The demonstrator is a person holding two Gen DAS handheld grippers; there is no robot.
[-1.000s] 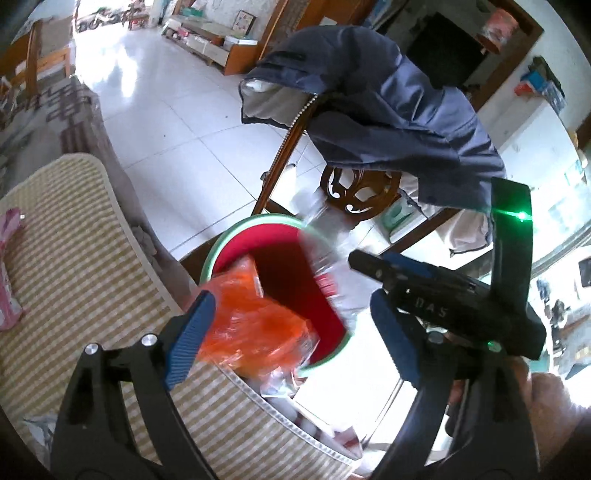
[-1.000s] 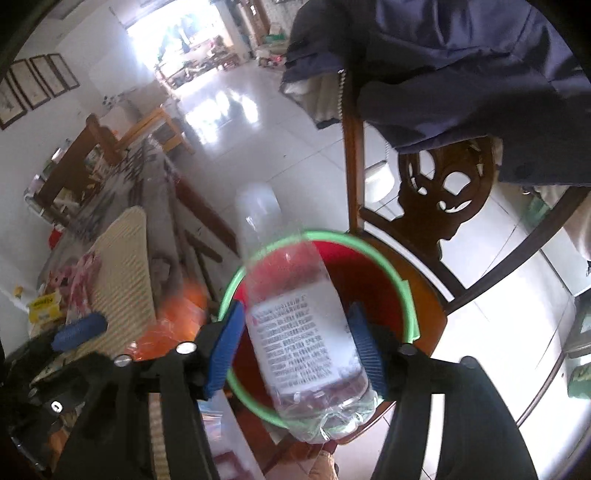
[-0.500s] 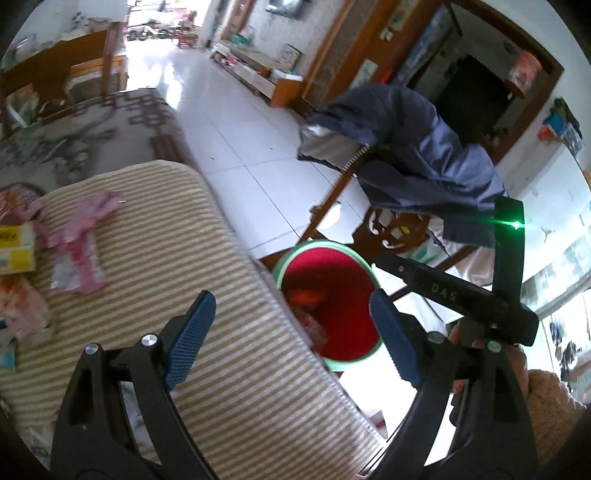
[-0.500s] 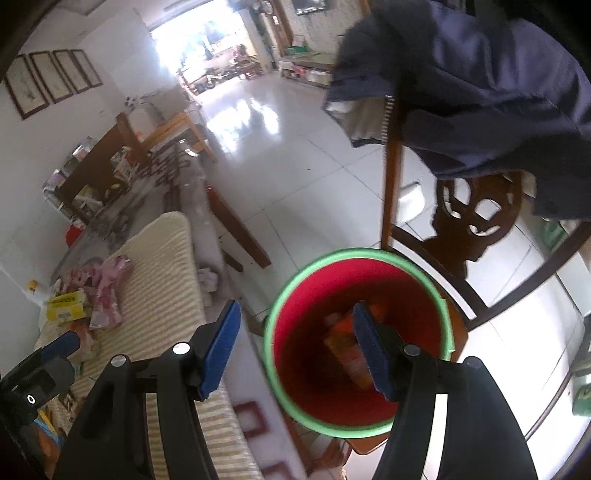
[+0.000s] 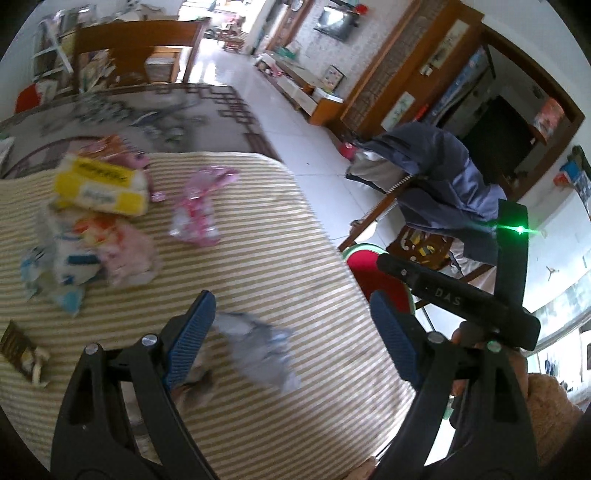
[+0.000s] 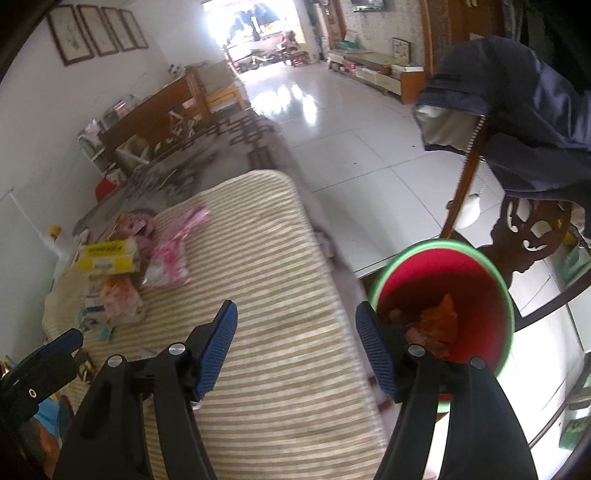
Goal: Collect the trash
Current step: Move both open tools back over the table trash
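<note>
Both grippers, left (image 5: 291, 332) & right (image 6: 295, 347), are empty, right jaws just widened; crumpled wrapper (image 5: 258, 354) should be pinched mid-bunch, then carried to bin (image 6: 506, 295).

Striped mat (image 5: 258, 236) carries pink wrapper (image 5: 197, 206), yellow pack (image 5: 99, 184), grey crumpled wrapper (image 5: 258, 350), snack-packet heap (image 5: 88, 254).

Wrappers (image 5: 92, 221) on mat, red bin (image 6: 443, 295) beside

Glossy white tiled floor (image 6: 332, 122), framed pictures (image 6: 99, 31) on white wall, carved wooden chair (image 6: 517, 229), bright doorway (image 6: 255, 22)
</note>
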